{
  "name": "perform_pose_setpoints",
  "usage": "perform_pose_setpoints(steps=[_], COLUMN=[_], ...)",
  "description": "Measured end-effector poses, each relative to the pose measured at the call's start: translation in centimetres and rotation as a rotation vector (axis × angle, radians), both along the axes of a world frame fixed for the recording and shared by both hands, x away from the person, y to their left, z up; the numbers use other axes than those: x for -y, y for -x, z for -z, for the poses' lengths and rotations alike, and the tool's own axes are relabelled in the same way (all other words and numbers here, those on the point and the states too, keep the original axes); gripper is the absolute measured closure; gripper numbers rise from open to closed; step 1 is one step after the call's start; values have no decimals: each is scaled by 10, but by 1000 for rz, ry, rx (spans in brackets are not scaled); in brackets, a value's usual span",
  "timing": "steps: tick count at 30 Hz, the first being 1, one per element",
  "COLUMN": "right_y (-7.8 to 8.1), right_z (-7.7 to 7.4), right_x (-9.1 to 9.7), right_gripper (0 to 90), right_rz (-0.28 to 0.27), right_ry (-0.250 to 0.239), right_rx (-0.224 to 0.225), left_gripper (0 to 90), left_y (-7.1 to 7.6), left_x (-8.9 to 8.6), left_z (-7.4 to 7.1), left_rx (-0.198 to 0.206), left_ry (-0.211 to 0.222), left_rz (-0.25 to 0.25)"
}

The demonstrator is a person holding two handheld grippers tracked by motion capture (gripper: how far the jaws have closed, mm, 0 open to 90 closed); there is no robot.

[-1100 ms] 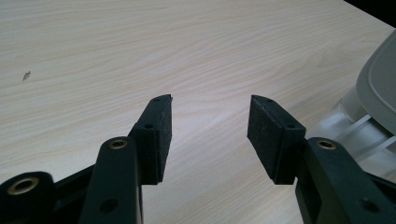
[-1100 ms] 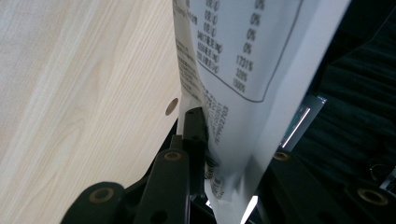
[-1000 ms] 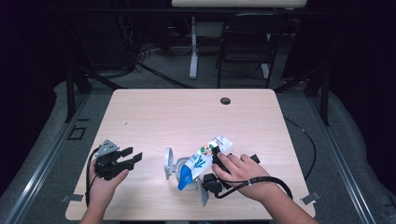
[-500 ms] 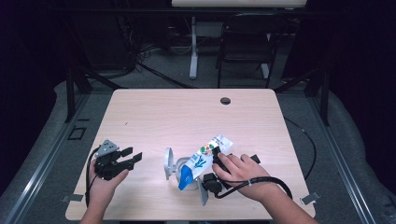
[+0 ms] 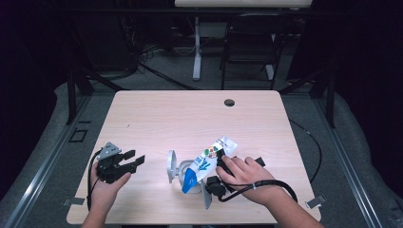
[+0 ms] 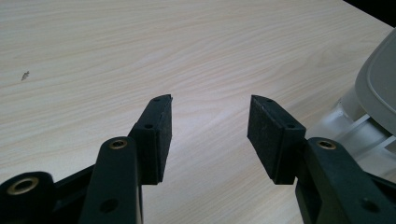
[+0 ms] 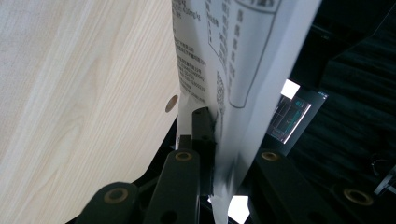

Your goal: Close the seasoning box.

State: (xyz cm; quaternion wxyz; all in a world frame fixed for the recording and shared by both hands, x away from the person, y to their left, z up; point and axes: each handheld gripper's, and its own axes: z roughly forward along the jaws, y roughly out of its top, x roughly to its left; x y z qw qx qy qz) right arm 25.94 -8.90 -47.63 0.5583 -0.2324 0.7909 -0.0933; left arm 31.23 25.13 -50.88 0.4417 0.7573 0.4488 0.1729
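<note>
A person is sitting at a pale wood-grain table point(image 5: 190, 118), holding a black two-jaw gripper in each hand. From the high view, the right gripper point(image 5: 219, 160) is clamping a white, blue-printed flexible pouch point(image 5: 205, 164) that is lying tilted near the table's front edge, its lower end resting by a grey plastic stand-like object point(image 5: 172, 167). The right gripper view is showing what the high view cannot: the jaws pinched shut on the pouch's white back panel point(image 7: 219, 70), with small black print and a round table hole point(image 7: 171, 103) beyond. The left gripper point(image 5: 132, 160) is resting at the front left, well apart from the pouch. The left gripper view is showing its jaws point(image 6: 210, 130) standing wide and empty over bare wood, with the grey object's edge point(image 6: 373, 93) at the right.
</note>
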Motion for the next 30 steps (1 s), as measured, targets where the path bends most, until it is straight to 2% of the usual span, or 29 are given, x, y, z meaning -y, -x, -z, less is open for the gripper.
perform_pose_setpoints(steps=[14, 24, 30], right_y=[0, 0, 1], right_z=[-2, -4, -5], right_x=[0, 0, 0], right_gripper=[853, 859, 864], right_rz=[-15, -9, -4], right_ry=[7, 17, 12], right_rx=[6, 21, 15], left_gripper=[505, 505, 505], left_y=[0, 1, 1], left_x=[0, 1, 1], left_z=[0, -1, -1], left_rx=[2, 5, 4], left_ry=[3, 3, 0], left_rz=[1, 1, 3])
